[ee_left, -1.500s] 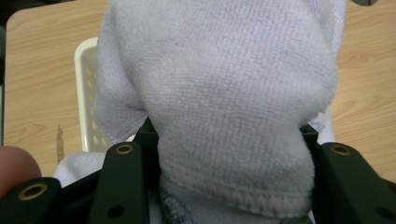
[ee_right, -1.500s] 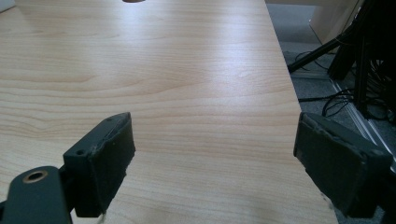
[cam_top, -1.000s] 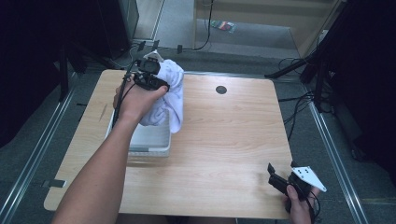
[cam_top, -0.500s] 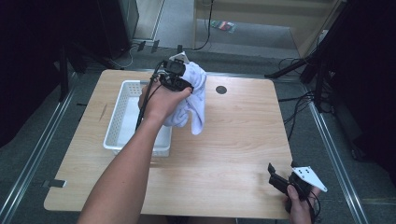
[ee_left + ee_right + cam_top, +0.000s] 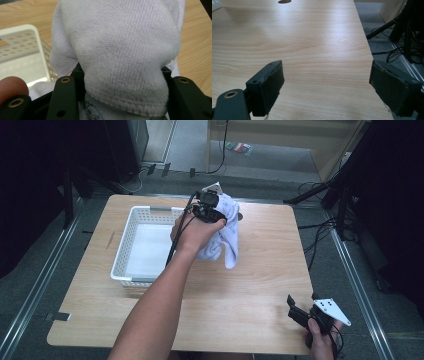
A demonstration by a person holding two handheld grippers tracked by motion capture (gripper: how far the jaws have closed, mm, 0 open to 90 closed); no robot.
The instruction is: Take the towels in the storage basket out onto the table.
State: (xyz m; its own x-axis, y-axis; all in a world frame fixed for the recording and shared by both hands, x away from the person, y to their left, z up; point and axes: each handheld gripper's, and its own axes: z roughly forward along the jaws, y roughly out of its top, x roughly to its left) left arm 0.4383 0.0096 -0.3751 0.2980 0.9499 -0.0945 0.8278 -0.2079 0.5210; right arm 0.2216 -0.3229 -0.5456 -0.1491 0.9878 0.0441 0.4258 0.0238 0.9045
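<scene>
We see a soft white terry cloth (image 5: 120,50) with a looped, matt pile and a stitched hem. Beside the cloth, the basket (image 5: 131,227) looks like smooth white perforated plastic. The bench (image 5: 312,45) is pale wood grain with a faint sheen. The right claw (image 5: 327,87) has matt black, rubbery pads.

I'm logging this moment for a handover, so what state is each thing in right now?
Left gripper: shut on the white towel, held above the table.
White towel: bunched, hanging from the left gripper, out of the basket and over the table beside it.
White basket: upright on the table, nothing in it.
Right gripper: open, holding nothing, low over the table's near right corner.
Table: bare wood around the basket.
</scene>
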